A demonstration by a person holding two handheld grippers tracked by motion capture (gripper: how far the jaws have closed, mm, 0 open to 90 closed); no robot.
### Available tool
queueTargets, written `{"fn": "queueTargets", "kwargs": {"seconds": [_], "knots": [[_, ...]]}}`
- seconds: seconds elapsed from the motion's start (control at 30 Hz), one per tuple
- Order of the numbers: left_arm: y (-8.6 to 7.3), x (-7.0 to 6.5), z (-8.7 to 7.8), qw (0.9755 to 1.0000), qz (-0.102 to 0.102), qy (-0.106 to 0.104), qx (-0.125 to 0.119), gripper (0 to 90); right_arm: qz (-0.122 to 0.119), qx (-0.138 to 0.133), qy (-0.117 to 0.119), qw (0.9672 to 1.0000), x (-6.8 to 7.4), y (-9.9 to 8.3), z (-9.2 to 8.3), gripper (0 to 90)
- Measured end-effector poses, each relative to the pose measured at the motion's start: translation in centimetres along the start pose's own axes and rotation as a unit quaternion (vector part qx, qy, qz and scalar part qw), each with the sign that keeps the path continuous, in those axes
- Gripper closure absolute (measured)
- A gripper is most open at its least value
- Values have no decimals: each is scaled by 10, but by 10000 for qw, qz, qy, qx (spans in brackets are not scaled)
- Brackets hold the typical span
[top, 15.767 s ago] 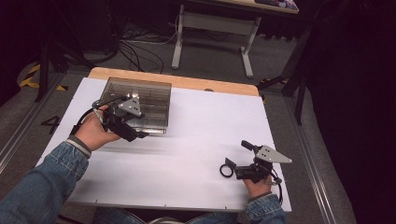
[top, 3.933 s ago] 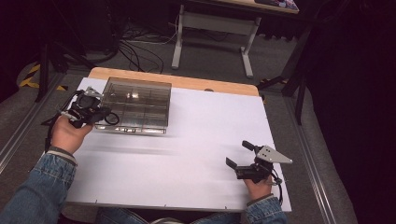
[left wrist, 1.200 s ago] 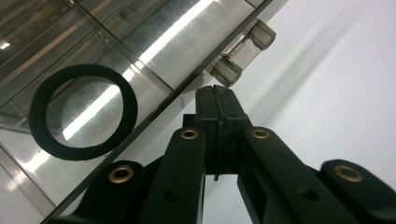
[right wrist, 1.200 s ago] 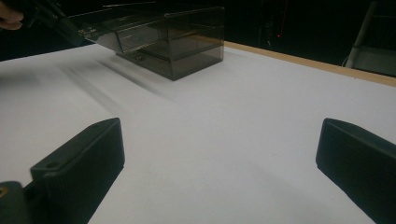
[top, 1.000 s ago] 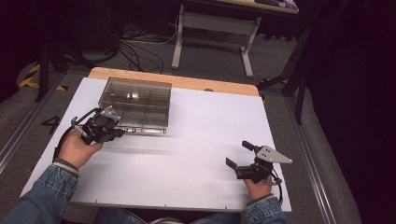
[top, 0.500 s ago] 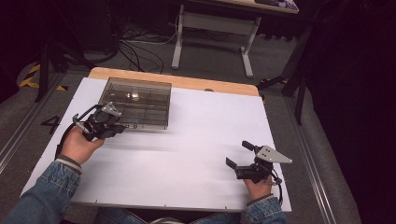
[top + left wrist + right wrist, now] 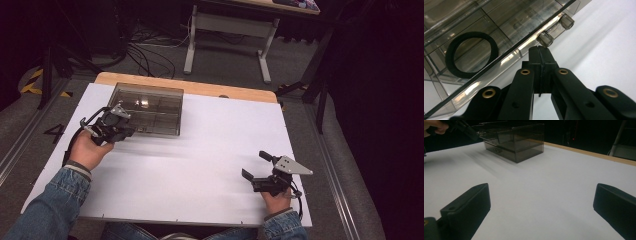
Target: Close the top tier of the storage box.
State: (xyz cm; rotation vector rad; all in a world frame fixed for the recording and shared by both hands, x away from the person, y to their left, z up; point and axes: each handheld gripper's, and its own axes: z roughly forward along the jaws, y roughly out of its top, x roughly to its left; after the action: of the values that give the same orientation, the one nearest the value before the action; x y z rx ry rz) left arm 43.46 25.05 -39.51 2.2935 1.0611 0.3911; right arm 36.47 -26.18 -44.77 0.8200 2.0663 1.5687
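A smoky transparent compartment box (image 7: 147, 109) stands at the table's back left. In the left gripper view a black ring (image 7: 450, 55) lies inside one compartment, behind the clear wall. My left gripper (image 7: 131, 131) is shut with nothing between its jaws. Its tips (image 7: 540, 50) sit right against a small clear latch knob (image 7: 545, 39) on the box's front edge. My right gripper (image 7: 254, 165) rests near the front right of the table, open and empty. In the right gripper view, the box (image 7: 516, 142) and the left gripper (image 7: 466, 128) show far off.
The white tabletop (image 7: 215, 145) is bare between the box and the right gripper. A wooden strip (image 7: 220, 90) runs along the far edge. Table legs and cables (image 7: 150, 50) lie on the floor beyond.
At first a black ring lay by the right gripper; it is gone from there. My left gripper went from over the box to its left side, then to its front edge.
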Motion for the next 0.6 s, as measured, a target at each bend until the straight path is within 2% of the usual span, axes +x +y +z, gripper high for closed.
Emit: {"fn": "queueTargets", "kwargs": {"seconds": [0.6], "knots": [[11, 10, 7, 9998, -148, 153, -63, 895, -1, -6, 15, 10000, 0, 0, 0, 17]]}}
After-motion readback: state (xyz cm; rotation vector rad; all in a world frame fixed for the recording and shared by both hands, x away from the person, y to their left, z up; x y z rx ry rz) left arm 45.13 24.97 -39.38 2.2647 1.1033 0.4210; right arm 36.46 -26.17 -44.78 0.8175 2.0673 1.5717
